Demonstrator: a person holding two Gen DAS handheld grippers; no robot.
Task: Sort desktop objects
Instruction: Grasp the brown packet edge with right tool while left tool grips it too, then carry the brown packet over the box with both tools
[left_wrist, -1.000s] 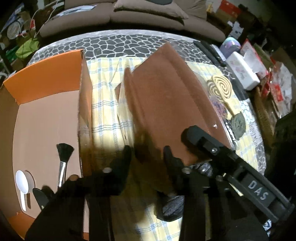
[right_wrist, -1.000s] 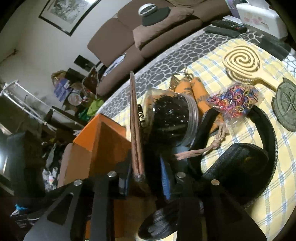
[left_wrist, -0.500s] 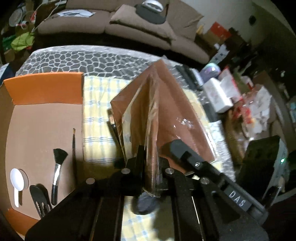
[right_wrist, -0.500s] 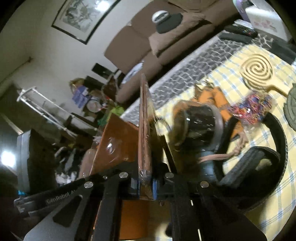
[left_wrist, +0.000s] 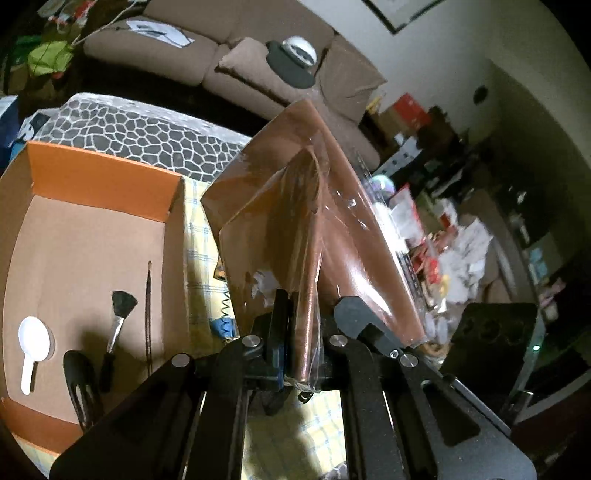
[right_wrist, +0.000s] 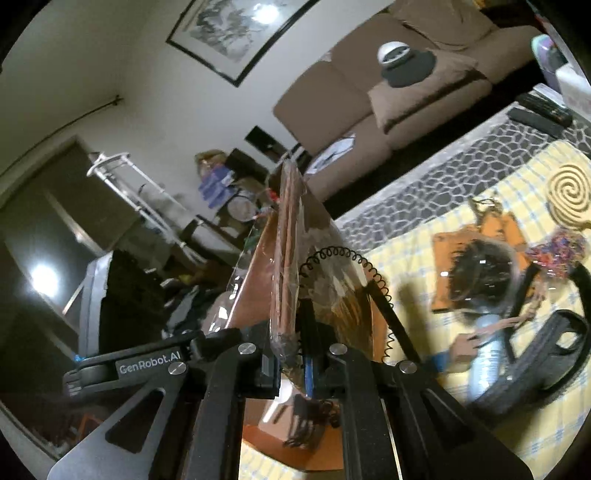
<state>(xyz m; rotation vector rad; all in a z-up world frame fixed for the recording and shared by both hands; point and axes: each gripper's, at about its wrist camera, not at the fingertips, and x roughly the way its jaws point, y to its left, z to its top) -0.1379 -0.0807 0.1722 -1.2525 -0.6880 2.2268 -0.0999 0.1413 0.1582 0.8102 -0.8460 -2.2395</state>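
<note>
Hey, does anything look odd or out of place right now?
Yes: both the left gripper and right gripper are clamped on the same plastic-wrapped brown notebook, holding it upright on edge above the table; its loose wrapper is crinkled.

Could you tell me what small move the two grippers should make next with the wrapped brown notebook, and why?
Probably carry it left, over the orange box. Both the left gripper and right gripper are shut on the brown notebook, lifted edge-up above the yellow cloth; the box floor beside the brush looks free.
</note>
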